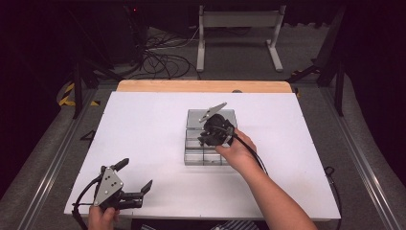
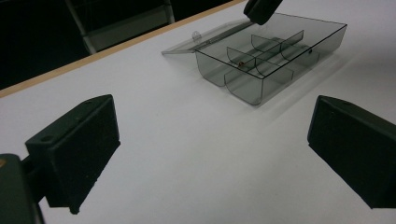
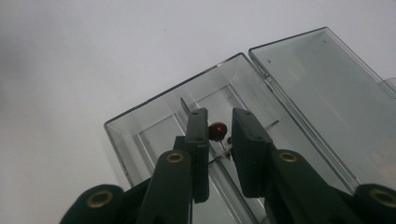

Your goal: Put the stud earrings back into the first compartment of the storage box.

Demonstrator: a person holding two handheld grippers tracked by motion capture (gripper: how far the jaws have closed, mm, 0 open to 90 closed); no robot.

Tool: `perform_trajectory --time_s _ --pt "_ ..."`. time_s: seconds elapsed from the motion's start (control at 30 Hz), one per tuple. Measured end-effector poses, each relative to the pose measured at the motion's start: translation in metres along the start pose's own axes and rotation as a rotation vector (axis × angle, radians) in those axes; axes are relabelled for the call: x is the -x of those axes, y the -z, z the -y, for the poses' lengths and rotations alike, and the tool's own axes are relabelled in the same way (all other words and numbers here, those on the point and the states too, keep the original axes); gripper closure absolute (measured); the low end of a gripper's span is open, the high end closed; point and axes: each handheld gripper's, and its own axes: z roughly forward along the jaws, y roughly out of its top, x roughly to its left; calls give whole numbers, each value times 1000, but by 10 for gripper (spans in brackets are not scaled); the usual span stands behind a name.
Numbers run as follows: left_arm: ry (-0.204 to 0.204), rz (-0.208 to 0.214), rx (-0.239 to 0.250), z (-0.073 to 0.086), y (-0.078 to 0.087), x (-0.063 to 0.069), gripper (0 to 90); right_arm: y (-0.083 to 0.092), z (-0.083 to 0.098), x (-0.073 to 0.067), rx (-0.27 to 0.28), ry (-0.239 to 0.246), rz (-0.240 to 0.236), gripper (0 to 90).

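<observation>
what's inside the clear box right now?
One small dark red bead sits in a middle compartment of the divided box, between the tips of the right tool. The other visible compartments look empty; the tool hides part of the near ones.

One clear compartment box (image 1: 209,152) (lid open), one small red bead (image 3: 217,131), two tongs (image 1: 135,180) (image 3: 219,128).

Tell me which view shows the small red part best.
The right gripper view: the small red part sits between the right claw tips, over the clear compartment box. The left gripper view shows a tiny red speck inside the box. In the high view the hand covers that spot.
</observation>
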Motion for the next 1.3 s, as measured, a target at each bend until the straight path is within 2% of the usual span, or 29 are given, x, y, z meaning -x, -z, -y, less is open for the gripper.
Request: perform_trajectory --time_s 0.27,0.6,1.07,1.17,1.3 --pt "-1 -2 1 0 0 0 28 -18 -3 1 -27 11 3 775" --pt "0 -1 0 0 0 0 28 -35 -1 6 -30 -13 -8 775" --pt "-2 0 -1 0 -1 0 28 -44 -1 7 -35 -24 -5 775" --pt "-2 -1 -1 0 -1 0 28 -44 -1 7 -35 -26 -3 758" --pt "2 1 0 0 0 -1 28 -44 -1 7 -31 -32 -9 679"
